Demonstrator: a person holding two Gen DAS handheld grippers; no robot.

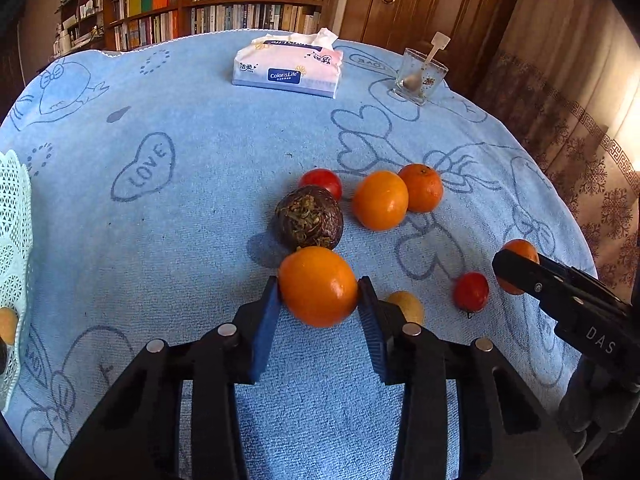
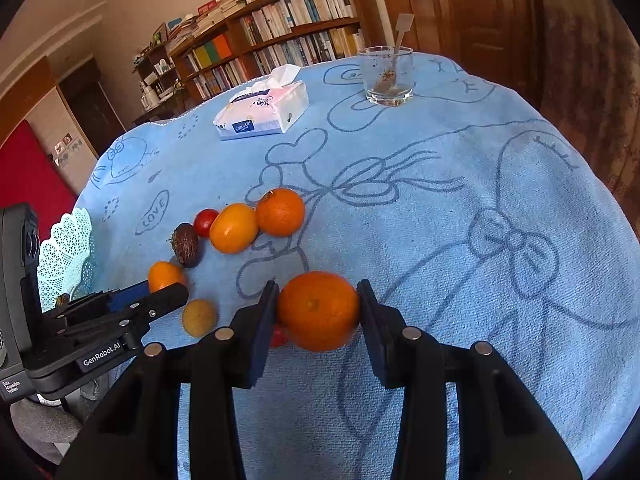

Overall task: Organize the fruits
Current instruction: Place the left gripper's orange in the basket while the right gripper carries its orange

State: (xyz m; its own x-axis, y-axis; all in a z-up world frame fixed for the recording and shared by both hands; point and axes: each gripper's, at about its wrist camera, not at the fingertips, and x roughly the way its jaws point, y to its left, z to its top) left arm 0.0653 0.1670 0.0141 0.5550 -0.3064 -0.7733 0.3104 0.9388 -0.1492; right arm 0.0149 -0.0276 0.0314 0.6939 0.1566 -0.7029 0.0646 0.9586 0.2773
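Left tongs [image 1: 319, 294]: clamped on a smooth round orange fruit [image 1: 318, 286], both blue pads touching its sides, low over the blue towel-covered table [image 1: 200, 200].
Right tongs [image 2: 318, 312]: gripping a dimpled orange mandarin [image 2: 318, 310] likewise.
Farther: dark wrinkled passion fruit [image 1: 309, 218], two more oranges beyond it.

A table [image 2: 520, 160] under a blue cloth [image 2: 460, 240] is carrying a tissue pack [image 2: 262, 114] and glass [image 2: 386, 76] far, scattered fruits [image 2: 236, 228] centre, and a basket [image 2: 66, 256] left.
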